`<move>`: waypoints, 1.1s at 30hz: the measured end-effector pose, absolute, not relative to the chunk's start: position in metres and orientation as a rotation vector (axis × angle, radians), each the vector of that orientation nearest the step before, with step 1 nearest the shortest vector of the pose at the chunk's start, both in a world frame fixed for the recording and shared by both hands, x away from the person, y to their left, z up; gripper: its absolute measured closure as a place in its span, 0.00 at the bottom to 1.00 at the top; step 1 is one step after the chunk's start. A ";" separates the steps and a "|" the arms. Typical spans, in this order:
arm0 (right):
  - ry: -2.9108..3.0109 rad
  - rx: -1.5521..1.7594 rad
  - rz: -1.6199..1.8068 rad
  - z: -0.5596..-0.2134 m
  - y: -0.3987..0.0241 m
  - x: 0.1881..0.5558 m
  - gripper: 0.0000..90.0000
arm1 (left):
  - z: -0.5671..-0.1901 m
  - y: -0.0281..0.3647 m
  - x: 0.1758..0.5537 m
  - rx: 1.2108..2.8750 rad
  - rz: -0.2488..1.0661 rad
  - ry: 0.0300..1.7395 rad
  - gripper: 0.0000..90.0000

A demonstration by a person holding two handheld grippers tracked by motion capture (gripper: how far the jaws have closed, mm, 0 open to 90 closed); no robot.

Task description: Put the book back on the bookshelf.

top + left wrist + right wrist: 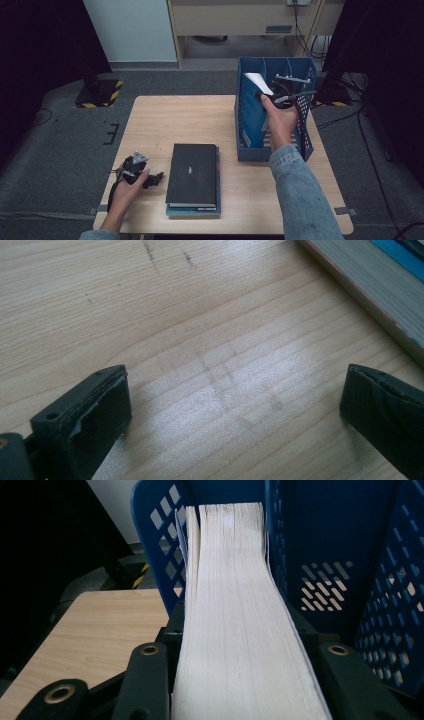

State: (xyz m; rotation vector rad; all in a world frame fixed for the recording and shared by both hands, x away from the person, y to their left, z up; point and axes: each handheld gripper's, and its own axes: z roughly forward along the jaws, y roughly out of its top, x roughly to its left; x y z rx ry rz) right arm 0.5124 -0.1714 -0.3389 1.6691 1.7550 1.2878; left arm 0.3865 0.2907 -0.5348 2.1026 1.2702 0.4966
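My right gripper [270,95] is shut on a thick book [257,80], held with its white page edge up. In the right gripper view the book [235,605] runs out between the two black jaws of the right gripper [245,670] into the left compartment of a blue perforated file rack [340,540]. My left gripper [155,179] rests on the wooden table [175,120] at the front left, open, just left of a stack of books [194,172] with a black cover on top. Between the jaws of the left gripper [235,405] lies bare wood.
The blue file rack [245,150] stands at the table's right side with upright dividers inside. The stack's page edge [360,285] lies close to the left gripper. Beyond the table are a grey floor, cables and a yellow-black striped base [102,95].
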 end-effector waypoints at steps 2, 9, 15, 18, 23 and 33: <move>1.771 1.665 1.283 -0.340 -0.174 0.509 0.64 | -0.535 0.291 0.387 2.103 0.495 1.272 0.00; 1.786 1.668 1.278 -0.342 -0.176 0.501 0.64 | -0.535 0.291 0.387 2.107 0.497 1.270 0.00; 1.807 1.666 1.264 -0.344 -0.177 0.494 0.63 | -0.535 0.290 0.387 2.108 0.497 1.271 0.00; 1.808 1.666 1.265 -0.344 -0.178 0.492 0.63 | -0.535 0.290 0.387 2.108 0.497 1.271 0.00; 1.816 1.666 1.264 -0.345 -0.177 0.491 0.62 | -0.535 0.290 0.387 2.108 0.497 1.272 0.00; 1.846 1.667 1.243 -0.344 -0.177 0.492 0.60 | -0.534 0.290 0.387 2.109 0.496 1.272 0.00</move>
